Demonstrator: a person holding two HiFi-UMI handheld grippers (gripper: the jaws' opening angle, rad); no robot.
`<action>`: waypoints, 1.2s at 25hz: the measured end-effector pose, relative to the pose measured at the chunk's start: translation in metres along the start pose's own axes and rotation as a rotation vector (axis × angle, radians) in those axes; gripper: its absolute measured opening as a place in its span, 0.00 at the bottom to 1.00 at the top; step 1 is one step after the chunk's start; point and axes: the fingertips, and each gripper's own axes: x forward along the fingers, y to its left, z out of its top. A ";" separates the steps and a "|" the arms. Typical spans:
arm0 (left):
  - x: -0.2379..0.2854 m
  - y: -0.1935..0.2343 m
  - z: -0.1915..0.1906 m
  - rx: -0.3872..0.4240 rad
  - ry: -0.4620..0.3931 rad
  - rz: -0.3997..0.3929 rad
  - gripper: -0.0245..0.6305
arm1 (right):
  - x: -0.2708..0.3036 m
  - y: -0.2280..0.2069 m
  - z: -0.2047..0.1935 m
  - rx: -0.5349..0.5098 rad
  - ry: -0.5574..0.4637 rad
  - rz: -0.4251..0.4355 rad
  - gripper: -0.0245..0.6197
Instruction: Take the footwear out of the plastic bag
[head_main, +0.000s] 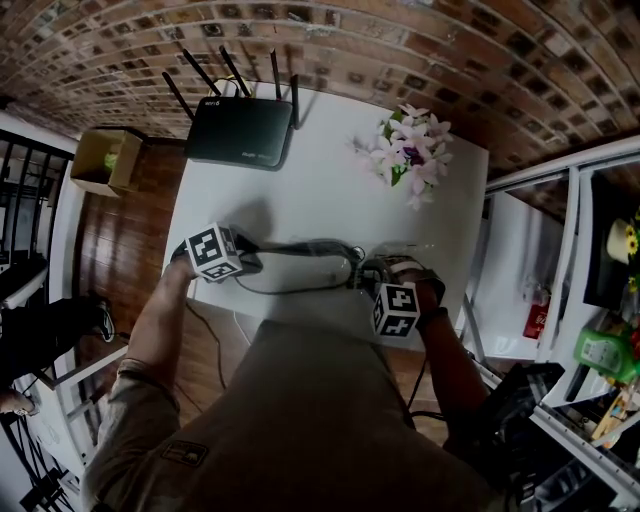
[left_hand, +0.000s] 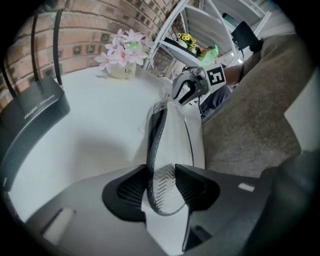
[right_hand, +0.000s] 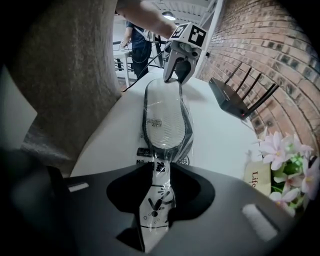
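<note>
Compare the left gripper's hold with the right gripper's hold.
The left gripper has its jaws on the ribbed sole end of the shoe; the right gripper pinches only the flat printed tail of the plastic bag. The left jaws stand wider apart than the right ones. Both are shut, at opposite ends of one package.

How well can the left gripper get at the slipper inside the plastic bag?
Probably yes. The left gripper already seems to squeeze the slipper by its end, with nothing in the way except maybe the thin plastic bag. The right gripper pinches the bag's flap at the other end.
</note>
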 end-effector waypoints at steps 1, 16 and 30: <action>0.000 0.000 -0.002 -0.003 -0.001 -0.002 0.31 | 0.000 0.000 0.000 0.003 0.001 0.000 0.22; -0.013 0.005 -0.025 -0.020 0.011 -0.001 0.30 | -0.003 -0.003 -0.017 0.033 0.053 -0.026 0.08; -0.023 0.011 -0.042 -0.044 -0.002 0.006 0.31 | -0.010 -0.001 -0.044 0.110 0.110 -0.049 0.07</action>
